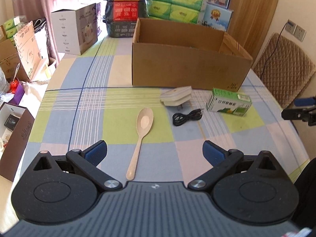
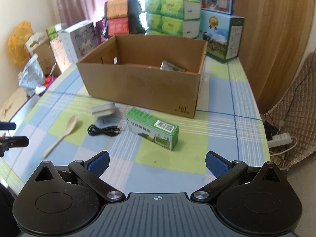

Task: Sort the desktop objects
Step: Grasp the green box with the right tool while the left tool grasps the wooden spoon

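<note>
A beige spoon lies on the checked tablecloth, its handle reaching between the fingers of my open left gripper. Beyond it sit a white plug adapter, a coiled black cable and a green medicine box, all in front of an open cardboard box. My right gripper is open above the cloth, just short of the green medicine box. In that view the spoon, cable and adapter lie to the left. The cardboard box holds a silvery packet.
Stacked tissue packs, cartons and a white appliance box line the far table edge. A quilted chair stands at the right, with a power strip on the floor. Boxes and bags crowd the left side.
</note>
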Available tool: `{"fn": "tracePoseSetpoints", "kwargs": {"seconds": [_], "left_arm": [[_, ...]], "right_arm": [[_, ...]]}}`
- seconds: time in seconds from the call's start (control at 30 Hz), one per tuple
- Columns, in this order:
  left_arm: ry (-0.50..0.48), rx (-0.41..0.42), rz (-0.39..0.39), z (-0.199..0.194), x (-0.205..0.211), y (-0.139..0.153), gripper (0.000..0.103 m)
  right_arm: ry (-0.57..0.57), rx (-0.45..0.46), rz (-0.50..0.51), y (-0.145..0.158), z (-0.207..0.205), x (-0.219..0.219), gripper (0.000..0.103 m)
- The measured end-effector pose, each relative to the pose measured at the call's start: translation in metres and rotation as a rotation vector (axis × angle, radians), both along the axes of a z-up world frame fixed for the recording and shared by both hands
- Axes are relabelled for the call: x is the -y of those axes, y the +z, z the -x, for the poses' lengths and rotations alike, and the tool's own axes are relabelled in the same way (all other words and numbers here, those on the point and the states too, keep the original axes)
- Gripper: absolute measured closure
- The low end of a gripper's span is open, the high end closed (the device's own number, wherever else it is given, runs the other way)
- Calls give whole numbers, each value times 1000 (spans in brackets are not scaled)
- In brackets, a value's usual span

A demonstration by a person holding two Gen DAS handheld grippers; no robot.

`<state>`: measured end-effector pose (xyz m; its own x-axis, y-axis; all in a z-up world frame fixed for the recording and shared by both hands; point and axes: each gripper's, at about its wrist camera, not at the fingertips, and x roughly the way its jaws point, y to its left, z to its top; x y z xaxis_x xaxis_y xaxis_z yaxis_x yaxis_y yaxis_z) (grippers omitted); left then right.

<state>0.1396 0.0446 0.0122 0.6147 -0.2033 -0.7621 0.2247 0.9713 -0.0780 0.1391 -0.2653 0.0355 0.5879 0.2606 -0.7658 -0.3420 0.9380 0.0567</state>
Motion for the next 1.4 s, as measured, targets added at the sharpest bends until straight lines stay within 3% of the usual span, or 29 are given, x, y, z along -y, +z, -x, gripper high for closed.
{"fn": "tracePoseSetpoints", "kwargs": {"seconds": [0.37,0.47,0.53,0.77,0.9,1.03,1.2,1.3,1.4], "left_arm": [[-75,-46,-77,-32,2,-33,3],[-121,-72,-89,-43,4,-47,12],[-146,-87,-93,-51,6,-55,25],[-178,-116,-115,-74,14,-78,31],[-186,-131,-114,-83,16,-86,40],[-189,-140,-111,-87,16,-91,43],[-186,-138,-124,-88,16,-95,54],[-176,-147,-126,-90,16,-92,68],[-160,-158,-134,-90,17,-91,86]], "right_arm": [[213,-13,131,-22,-43,-21,4],[264,-11,171,-29,-57,-28,10],[277,-25,196,-36,-69,-32,10],[390,-54,262,-55,-101,-49,16],[468,-90,329,-74,-117,-61,27],[460,-133,335,-87,-132,-66,37],[465,-169,351,-99,-133,-74,63],[443,-165,332,-98,-127,-77,74],[377,-175,320,-98,-118,-78,76]]}}
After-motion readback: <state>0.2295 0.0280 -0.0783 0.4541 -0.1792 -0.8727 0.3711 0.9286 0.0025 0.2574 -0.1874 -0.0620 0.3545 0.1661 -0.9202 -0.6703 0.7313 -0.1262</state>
